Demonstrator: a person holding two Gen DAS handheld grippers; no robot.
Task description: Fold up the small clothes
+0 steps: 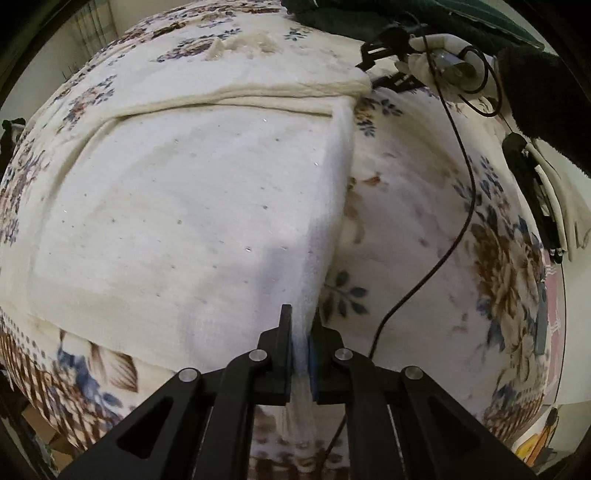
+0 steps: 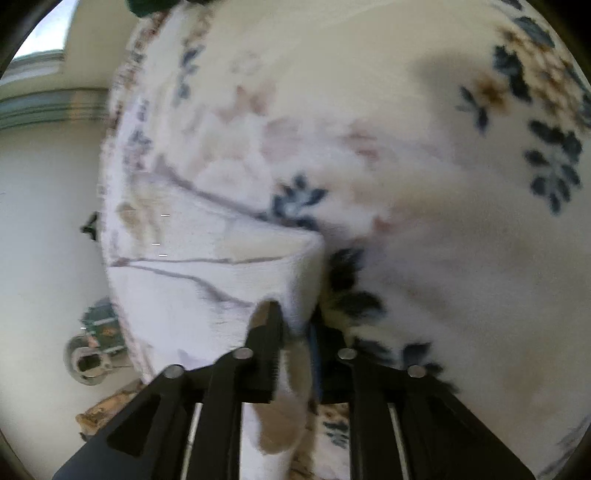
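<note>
A cream-white small garment (image 1: 192, 206) lies spread over a floral blanket (image 1: 424, 229), its right edge raised in a fold. My left gripper (image 1: 300, 325) is shut on the near right corner of the garment, the cloth pinched between its blue pads. My right gripper (image 1: 373, 68) shows at the far right, shut on the far corner of the garment. In the right wrist view my right gripper (image 2: 295, 325) is pinched on a white fold of the garment (image 2: 221, 273), lifted off the blanket (image 2: 424, 166). That view is blurred.
A black cable (image 1: 458, 192) runs across the blanket from the right gripper toward me. A gloved hand (image 1: 439, 55) and dark sleeve (image 1: 535, 85) hold the right gripper. Dark green cloth (image 1: 369, 14) lies at the far edge. The blanket's edge and floor show left in the right wrist view (image 2: 48, 221).
</note>
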